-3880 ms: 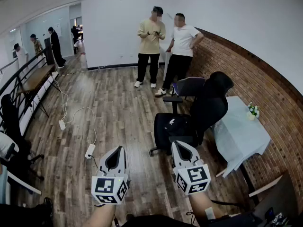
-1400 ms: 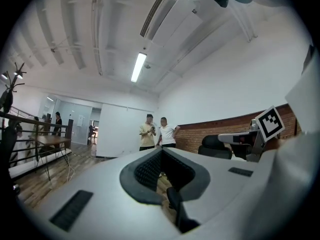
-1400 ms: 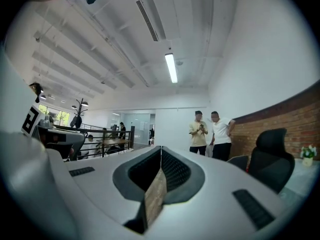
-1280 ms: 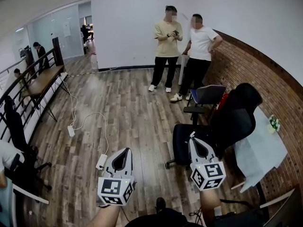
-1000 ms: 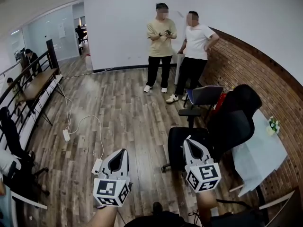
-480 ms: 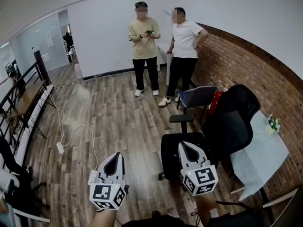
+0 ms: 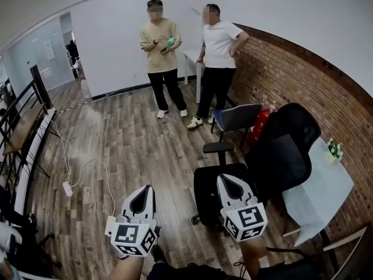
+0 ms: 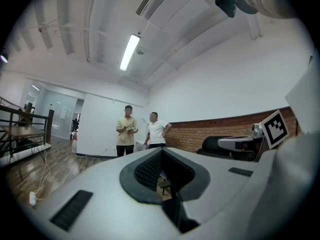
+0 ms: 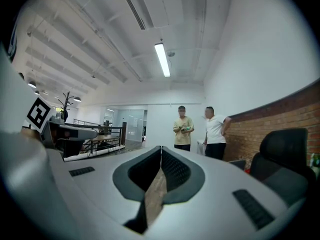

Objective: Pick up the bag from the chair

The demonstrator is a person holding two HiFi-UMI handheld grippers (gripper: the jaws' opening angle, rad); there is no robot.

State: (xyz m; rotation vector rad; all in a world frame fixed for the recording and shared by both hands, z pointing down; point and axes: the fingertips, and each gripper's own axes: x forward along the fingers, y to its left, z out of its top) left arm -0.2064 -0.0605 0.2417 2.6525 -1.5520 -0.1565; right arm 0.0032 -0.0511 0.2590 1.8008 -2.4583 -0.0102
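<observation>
Two jaw pairs pressed together, empty | bag on chair seat | right gripper near bag, at chair's front | left gripper well apart from chair

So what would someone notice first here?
Probably the left tool and right tool in front, both shut and empty. Then the black chair by the brick wall, with the black bag on its seat, and a person in yellow and a person in white standing farther back.
</observation>
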